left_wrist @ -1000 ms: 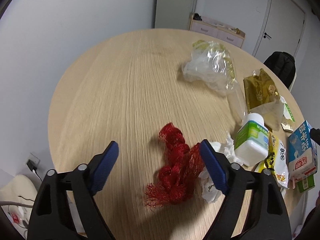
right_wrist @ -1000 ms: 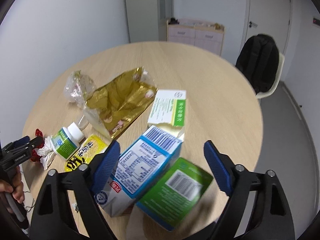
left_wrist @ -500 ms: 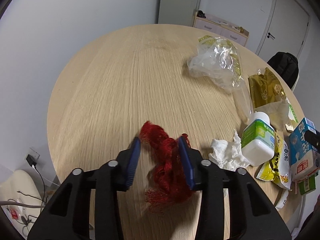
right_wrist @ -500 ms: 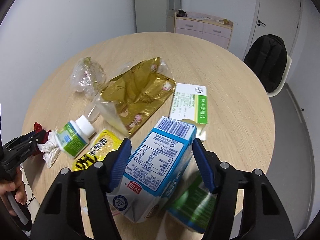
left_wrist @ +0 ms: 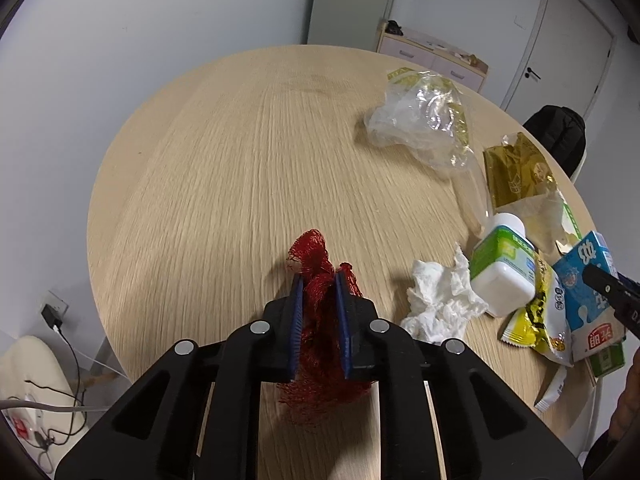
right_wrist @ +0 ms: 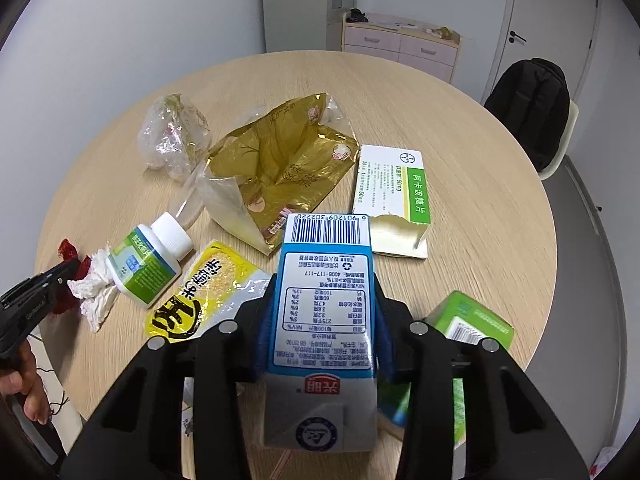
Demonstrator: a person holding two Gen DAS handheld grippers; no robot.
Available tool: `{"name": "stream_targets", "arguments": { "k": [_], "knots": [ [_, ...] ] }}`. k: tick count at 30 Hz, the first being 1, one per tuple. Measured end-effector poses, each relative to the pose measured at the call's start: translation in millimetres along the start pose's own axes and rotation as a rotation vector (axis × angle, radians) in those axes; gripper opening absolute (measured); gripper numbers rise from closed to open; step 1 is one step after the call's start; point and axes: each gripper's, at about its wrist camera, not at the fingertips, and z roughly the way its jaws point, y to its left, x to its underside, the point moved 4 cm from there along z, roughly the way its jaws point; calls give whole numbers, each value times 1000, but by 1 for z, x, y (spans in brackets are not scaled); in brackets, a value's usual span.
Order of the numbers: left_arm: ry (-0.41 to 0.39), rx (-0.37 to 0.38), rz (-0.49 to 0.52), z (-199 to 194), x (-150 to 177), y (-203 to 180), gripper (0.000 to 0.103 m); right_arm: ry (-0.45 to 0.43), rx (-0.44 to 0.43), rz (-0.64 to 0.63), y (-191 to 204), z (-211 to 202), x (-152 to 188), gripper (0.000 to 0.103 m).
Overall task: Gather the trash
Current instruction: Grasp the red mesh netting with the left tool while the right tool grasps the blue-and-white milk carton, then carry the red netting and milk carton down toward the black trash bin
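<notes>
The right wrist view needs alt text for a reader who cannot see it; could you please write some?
The right gripper is closing its blue pads on a blue milk carton above a round wooden table. Around it lie a gold foil bag, a medicine box, a white bottle and a yellow snack packet.

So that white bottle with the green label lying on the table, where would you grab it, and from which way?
Probably across its body, over the green label, coming down from above. The bottle lies on its side, so its long flat-sided body faces up and offers two opposite sides. The cap is round and short, a poorer hold. The crumpled tissue touches its base, so keep toward the middle.
</notes>
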Motion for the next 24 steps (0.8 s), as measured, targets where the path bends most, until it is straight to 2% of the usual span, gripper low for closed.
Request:
{"name": "stream_targets", "arguments": {
  "k": [15,24],
  "knots": [
    [-64,-6,27,-47,16,-17,14,-99,-26,18,0,-50,17,39],
    [-99,9,47,-85,48,-34,14,-135,-52,19,0,-86,53,39]
  ]
}}
